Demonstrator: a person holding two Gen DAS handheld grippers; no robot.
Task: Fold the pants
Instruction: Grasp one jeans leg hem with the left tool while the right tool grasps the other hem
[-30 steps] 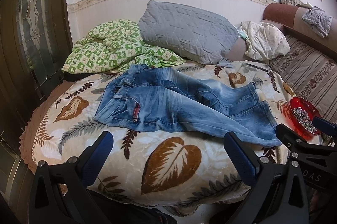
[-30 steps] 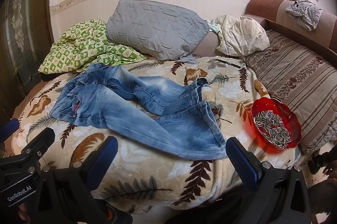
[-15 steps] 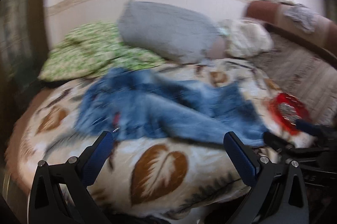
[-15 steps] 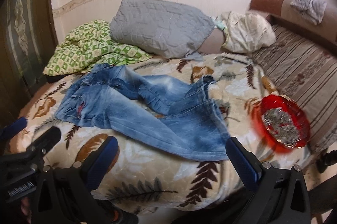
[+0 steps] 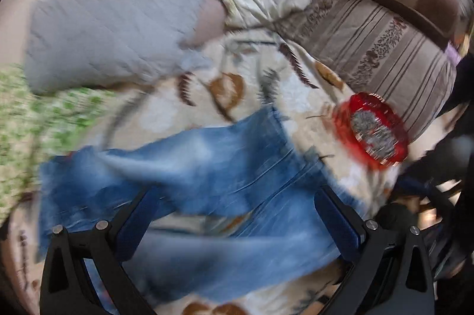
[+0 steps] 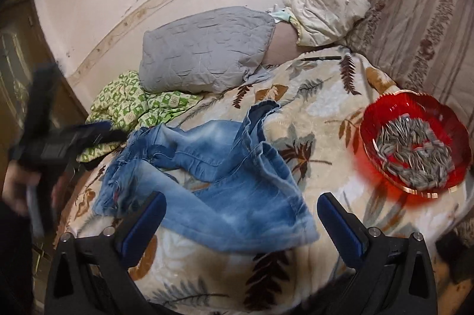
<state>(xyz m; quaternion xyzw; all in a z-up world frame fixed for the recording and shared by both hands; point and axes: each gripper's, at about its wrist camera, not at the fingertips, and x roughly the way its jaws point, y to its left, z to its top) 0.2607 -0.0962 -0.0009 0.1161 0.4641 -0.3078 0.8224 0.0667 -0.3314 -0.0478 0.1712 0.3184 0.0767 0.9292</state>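
Light blue jeans [image 6: 207, 176] lie crumpled and unfolded on a leaf-patterned blanket [image 6: 320, 119], waist to the left, leg hems toward the right. The left wrist view is blurred; the jeans [image 5: 207, 176] fill its lower half. My left gripper [image 5: 237, 214] is open and empty, low over the leg part of the jeans. My right gripper [image 6: 241, 220] is open and empty, just above the near leg hem. The left gripper also shows as a dark blur at the left edge of the right wrist view [image 6: 59, 137].
A red bowl of sunflower seeds [image 6: 414, 143] sits on the blanket right of the jeans. A grey pillow [image 6: 207, 48], a green checked quilt [image 6: 136, 104] and a cream bundle [image 6: 326, 10] lie behind. A striped sofa back [image 6: 420, 27] is at right. A pen [image 6: 321, 58] lies near the pillows.
Both grippers have moved forward and down toward the jeans. The left one swung right quickly, blurring its view. Both stay open and empty.
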